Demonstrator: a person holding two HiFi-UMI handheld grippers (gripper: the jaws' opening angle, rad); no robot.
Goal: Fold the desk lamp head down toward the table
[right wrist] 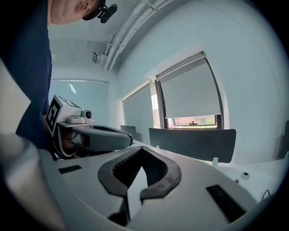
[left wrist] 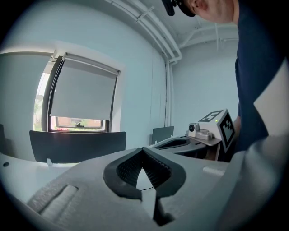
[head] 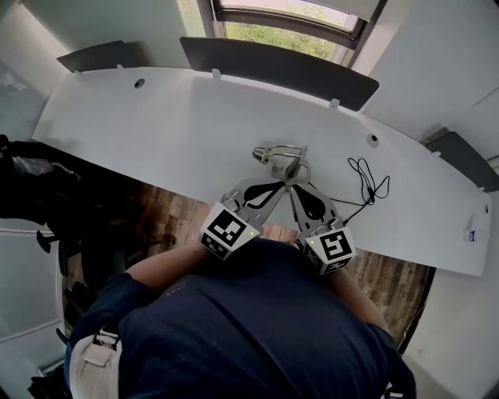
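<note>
The silver desk lamp [head: 278, 153] lies low on the white desk [head: 156, 125], its arm folded flat and its small head [head: 258, 153] pointing left. Both grippers hover just in front of it, close to the person's chest, their tips nearly meeting. My left gripper [head: 282, 184] is shut with nothing in it, and in its own view the jaws [left wrist: 142, 151] meet at the tips. My right gripper [head: 295, 188] is also shut and empty, its pads [right wrist: 142, 151] closed together. Neither gripper view shows the lamp.
A black cable [head: 368, 185] coils on the desk right of the lamp. Dark partition panels [head: 265, 66] stand along the desk's far edge under a window [head: 288, 23]. Black gear [head: 31, 187] sits at the left, over wooden floor.
</note>
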